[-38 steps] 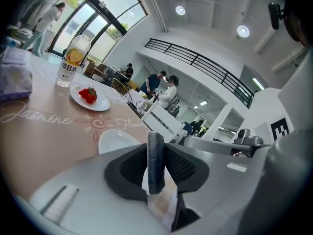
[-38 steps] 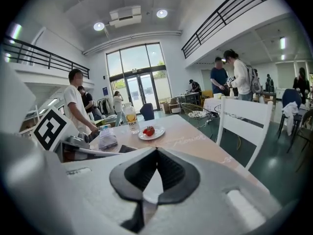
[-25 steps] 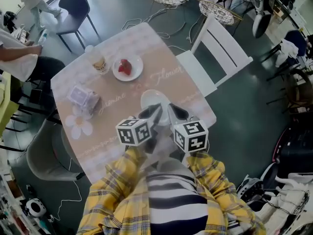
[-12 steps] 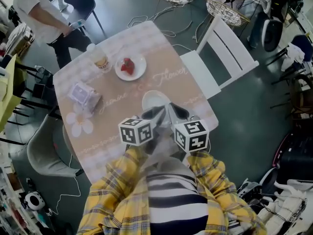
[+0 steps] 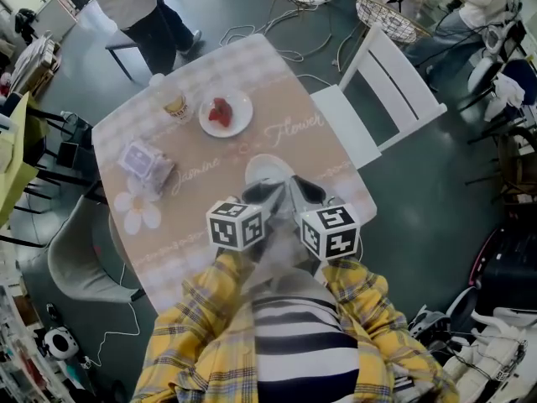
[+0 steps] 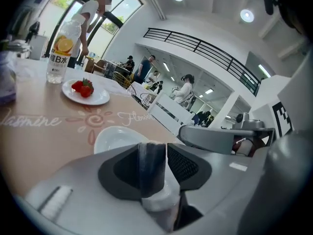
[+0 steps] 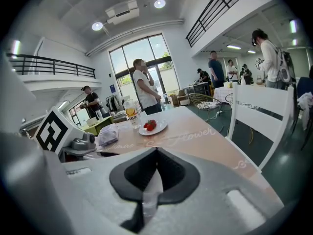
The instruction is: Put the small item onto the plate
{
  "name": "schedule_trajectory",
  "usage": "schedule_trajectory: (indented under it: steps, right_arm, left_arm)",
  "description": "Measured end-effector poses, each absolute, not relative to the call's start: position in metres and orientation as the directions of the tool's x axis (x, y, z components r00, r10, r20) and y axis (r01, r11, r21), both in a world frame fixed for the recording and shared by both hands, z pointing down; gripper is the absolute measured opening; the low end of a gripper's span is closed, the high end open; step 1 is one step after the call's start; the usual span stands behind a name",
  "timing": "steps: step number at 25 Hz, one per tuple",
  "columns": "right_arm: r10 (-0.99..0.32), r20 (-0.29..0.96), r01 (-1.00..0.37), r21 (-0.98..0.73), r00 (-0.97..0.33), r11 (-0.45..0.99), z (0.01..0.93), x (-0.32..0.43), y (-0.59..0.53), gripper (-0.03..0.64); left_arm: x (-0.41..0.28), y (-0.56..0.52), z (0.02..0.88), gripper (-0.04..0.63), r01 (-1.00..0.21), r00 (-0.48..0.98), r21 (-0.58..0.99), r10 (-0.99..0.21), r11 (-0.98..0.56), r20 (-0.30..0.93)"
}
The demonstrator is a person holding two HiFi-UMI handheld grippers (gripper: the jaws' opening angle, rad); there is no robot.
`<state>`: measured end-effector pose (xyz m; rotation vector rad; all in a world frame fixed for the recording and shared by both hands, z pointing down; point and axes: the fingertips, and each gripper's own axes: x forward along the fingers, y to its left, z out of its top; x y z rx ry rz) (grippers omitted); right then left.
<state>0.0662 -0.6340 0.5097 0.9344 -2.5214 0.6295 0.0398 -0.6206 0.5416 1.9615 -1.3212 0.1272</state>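
Left gripper (image 6: 156, 155) jaws opening, small dark item (image 6: 150, 173) upright between them, just over empty white plate (image 6: 111, 137). Right gripper (image 7: 156, 154) closed, empty. Item likely light, rigid; pinch flat sides

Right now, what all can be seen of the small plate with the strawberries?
The plate is small, round, white and glossy, perhaps ceramic. It lies flat on the table's far side, on the printed beige tablecloth, next to a drink bottle. Red strawberries rest near its middle. Nothing else touches it.
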Motion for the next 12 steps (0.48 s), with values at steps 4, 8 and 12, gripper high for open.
schedule_trajectory:
  steps: [4,8,12]
  right_arm:
    - [-0.511,0.489,-0.681,-0.275,-0.707,0.678,0.511,0.065,-0.633,-0.003]
    - [-0.512,0.493,-0.683,-0.272,-0.704,0.677,0.512,0.063,-0.632,-0.003]
    - [-0.513,0.499,-0.687,-0.266,-0.699,0.677,0.513,0.063,-0.630,-0.003]
  left_arm:
    - [0.035,-0.622,0.543,0.175,-0.889,0.406,0.409,-0.769,-0.207,0.494]
    - [0.029,-0.621,0.548,0.222,-0.919,0.362,0.338,-0.774,-0.204,0.520]
    - [0.024,-0.622,0.549,0.235,-0.921,0.350,0.342,-0.779,-0.186,0.520]
